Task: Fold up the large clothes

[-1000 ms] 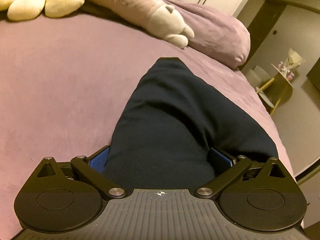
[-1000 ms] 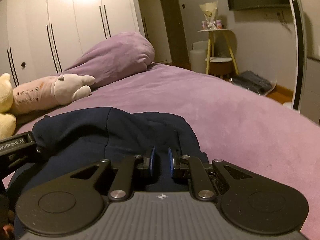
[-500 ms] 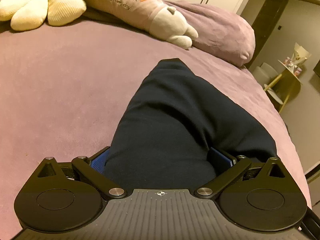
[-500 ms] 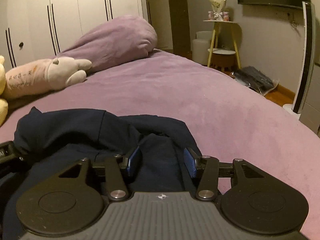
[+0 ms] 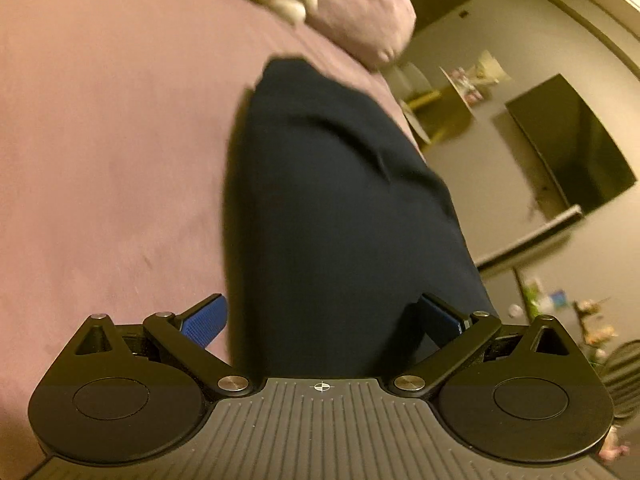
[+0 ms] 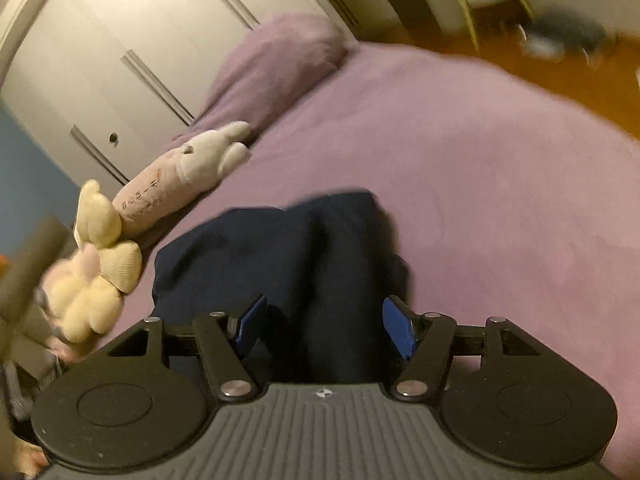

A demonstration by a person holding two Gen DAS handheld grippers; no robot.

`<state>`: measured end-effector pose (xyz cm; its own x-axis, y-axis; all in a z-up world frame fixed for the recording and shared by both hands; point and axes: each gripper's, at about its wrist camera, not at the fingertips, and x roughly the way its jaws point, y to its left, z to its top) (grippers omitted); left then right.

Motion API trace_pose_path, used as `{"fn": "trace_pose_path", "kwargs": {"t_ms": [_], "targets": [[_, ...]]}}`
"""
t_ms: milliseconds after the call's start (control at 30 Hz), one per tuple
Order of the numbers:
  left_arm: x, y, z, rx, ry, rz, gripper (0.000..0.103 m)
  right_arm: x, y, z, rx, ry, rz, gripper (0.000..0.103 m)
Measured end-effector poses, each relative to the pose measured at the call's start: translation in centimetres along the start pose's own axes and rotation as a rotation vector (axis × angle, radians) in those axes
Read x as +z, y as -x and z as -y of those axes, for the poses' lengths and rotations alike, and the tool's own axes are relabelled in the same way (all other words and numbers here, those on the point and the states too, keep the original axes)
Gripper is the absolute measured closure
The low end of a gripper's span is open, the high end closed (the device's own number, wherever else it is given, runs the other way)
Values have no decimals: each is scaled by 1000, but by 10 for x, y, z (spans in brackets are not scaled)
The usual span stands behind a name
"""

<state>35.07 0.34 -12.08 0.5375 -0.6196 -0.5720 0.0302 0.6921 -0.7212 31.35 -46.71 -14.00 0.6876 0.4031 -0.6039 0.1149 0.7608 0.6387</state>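
A dark navy garment lies bunched on the purple bed. It runs away from my left gripper, whose jaws stand wide with the cloth lying between them. The left pad shows bare beside the cloth's edge. In the right wrist view the same garment is heaped in front of my right gripper. Its jaws are opening; a fold of the cloth sits between them, clear of both blue pads. Both views are motion-blurred.
A purple pillow and a long pink plush lie at the head of the bed, with a cream plush flower nearer. White wardrobes stand behind. A side table and a dark screen are off the bed's right edge.
My right gripper's jaws went from shut on the garment to well apart. Both views have swung and tilted; the plush toys have mostly left the left wrist view.
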Motion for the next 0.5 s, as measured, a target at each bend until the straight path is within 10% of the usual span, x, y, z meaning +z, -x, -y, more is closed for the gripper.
{"fn": "trace_pose_path", "kwargs": {"t_ms": [200, 500], "targets": [[4, -18, -8, -53, 99, -22, 5, -4, -26, 24, 186, -155, -93, 46], [7, -17, -2, -74, 82, -22, 25, -2, -44, 7, 180, -96, -140, 57]]}}
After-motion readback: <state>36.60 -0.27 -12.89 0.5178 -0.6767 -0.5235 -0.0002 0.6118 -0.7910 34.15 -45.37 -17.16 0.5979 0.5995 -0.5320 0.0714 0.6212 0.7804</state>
